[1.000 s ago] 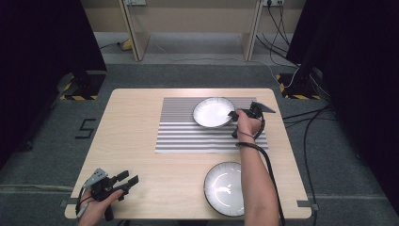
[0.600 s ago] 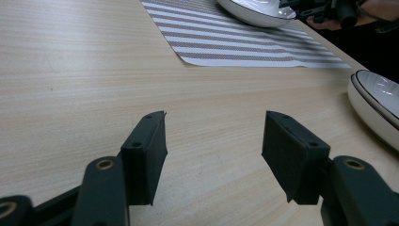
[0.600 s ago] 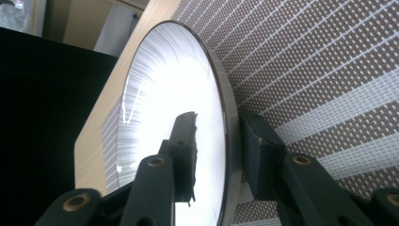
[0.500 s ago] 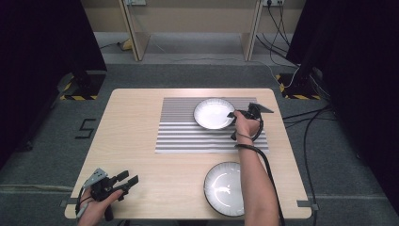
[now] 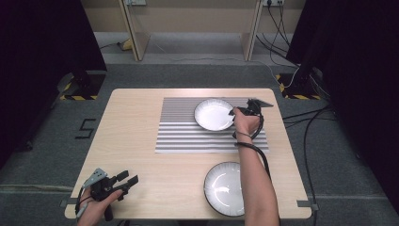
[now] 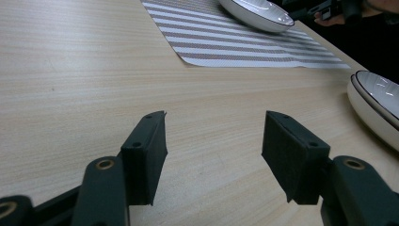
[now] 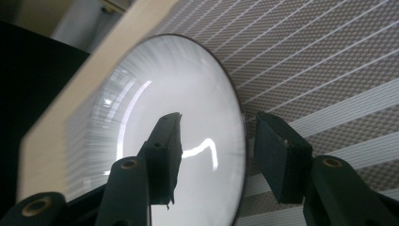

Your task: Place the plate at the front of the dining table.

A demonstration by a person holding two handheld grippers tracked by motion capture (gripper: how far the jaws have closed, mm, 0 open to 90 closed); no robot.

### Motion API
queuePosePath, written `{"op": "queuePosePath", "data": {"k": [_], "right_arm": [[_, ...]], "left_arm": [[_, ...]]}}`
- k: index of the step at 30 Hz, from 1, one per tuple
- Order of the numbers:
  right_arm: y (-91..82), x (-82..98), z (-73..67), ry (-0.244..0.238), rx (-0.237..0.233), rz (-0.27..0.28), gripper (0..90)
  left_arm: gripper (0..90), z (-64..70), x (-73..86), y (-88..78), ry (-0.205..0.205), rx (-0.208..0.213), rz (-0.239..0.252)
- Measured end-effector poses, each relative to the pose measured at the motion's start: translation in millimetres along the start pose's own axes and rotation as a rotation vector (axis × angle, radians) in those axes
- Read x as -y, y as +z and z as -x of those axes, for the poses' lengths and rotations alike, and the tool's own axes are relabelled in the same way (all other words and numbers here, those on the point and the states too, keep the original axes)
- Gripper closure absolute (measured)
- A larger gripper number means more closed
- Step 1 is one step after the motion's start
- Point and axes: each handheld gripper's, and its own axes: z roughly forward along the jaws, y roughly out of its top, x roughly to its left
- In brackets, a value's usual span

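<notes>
Vs the frame a second back: my left gripper [image 5: 123, 181] hasn't shifted, sitting at the near-left corner of the light wooden table [image 5: 136, 122], jaws parted and nothing between them; left gripper view shows bare wood between the pads [image 6: 149, 155]. Grey-and-white striped placemat [image 5: 188, 136] is in the same spot mid-table. The change is on the right: my right gripper [image 5: 235, 115] had the rim of the round white ceramic plate with a thin dark edge line [image 5: 213, 114] pinched a second ago, and its jaws have just been opening. Right gripper view: the rim [image 7: 237, 136] sits between the two pads, one pad [image 7: 167, 150] over the plate's inside, the other outside over the mat, a clear gap on the outer side, so no grip. That plate lies flat on the far half of the striped mat, glossy, glare streaks across the well, empty. Its place looks unchanged. A second matching white plate [image 5: 225, 188] sits on bare wood at the near edge, partly under my right forearm, unmoved.
</notes>
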Motion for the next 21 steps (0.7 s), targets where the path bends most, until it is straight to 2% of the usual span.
{"op": "queuePosePath", "data": {"k": [2,5,6,13,15,17,21], "right_arm": [[-5.1,-2.3,0.4,-0.018,0.001,0.016,51.5],[-10.6,-3.3,4.2,0.000,-0.017,0.012,51.0],[-12.2,-2.9,5.3,-0.015,-0.013,0.017,50.9],[-25.0,2.2,10.6,-0.026,-0.032,0.006,50.5],[-29.8,4.2,11.6,-0.016,-0.043,-0.007,50.3],[-35.0,6.8,14.1,-0.037,-0.048,-0.007,50.1],[-44.0,9.8,18.1,-0.043,-0.054,-0.012,49.1]], "left_arm": [[39.8,0.8,0.0,0.4,0.002,0.000,-0.002],[39.8,1.0,0.2,0.2,0.002,0.000,-0.001],[39.8,0.9,0.2,0.2,0.000,0.000,0.000],[39.8,0.5,0.3,-0.1,-0.003,-0.005,0.004],[39.8,0.8,0.4,0.2,-0.005,-0.005,0.004],[39.8,1.1,0.3,0.3,-0.004,-0.007,0.003],[39.8,2.0,0.4,0.2,-0.002,-0.007,0.003]]}}
